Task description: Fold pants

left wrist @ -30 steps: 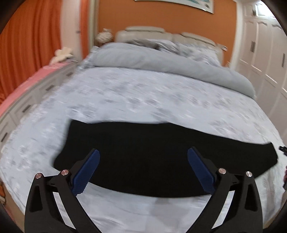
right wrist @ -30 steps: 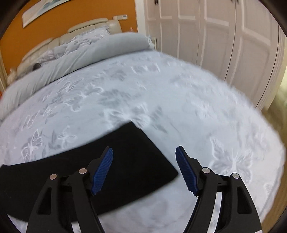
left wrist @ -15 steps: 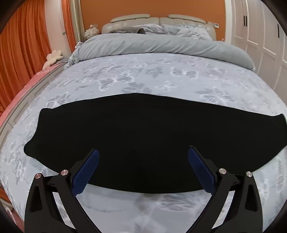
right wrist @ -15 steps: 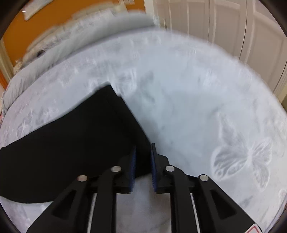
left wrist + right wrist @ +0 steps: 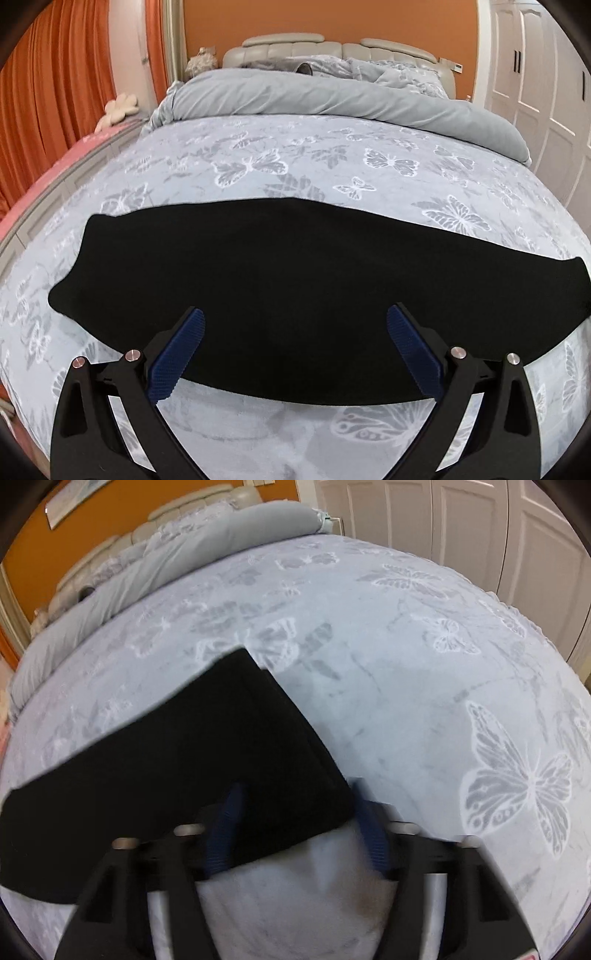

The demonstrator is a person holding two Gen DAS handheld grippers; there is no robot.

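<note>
We're at the foot of a bed [image 5: 295, 162] dressed in a pale sheet [image 5: 424, 701] printed with butterflies, and a grey duvet [image 5: 332, 96] is bunched up along the far end against the padded headboard [image 5: 295, 42]. Orange curtains [image 5: 55, 92] hang to the left, an orange wall [image 5: 332, 22] stands behind, and white wardrobe doors [image 5: 461, 524] run down the right side. The pants [image 5: 295, 280] lie flat across the near part of the bed — a long black band from left to right, folded lengthwise as far as we can tell, with nothing lying on top of them. Our left gripper [image 5: 295, 350] is spread wide, its blue pads [image 5: 177, 354] framing the pants' near edge; whether the tips touch the cloth we cannot tell, and nothing is held between them. It points straight up the bed, level, and tipped down a little toward the fabric. Our right gripper [image 5: 299, 827] sits at the pants' [image 5: 184, 775] right end, and the picture there is smeared with blur. Its jaws stand parted, one pad [image 5: 221, 834] over the black cloth and the other just off the pants' end over bare sheet — so the near corner lies between them, but they are not closed on it. This gripper looks down more steeply, angled toward the headboard corner on the left.
</note>
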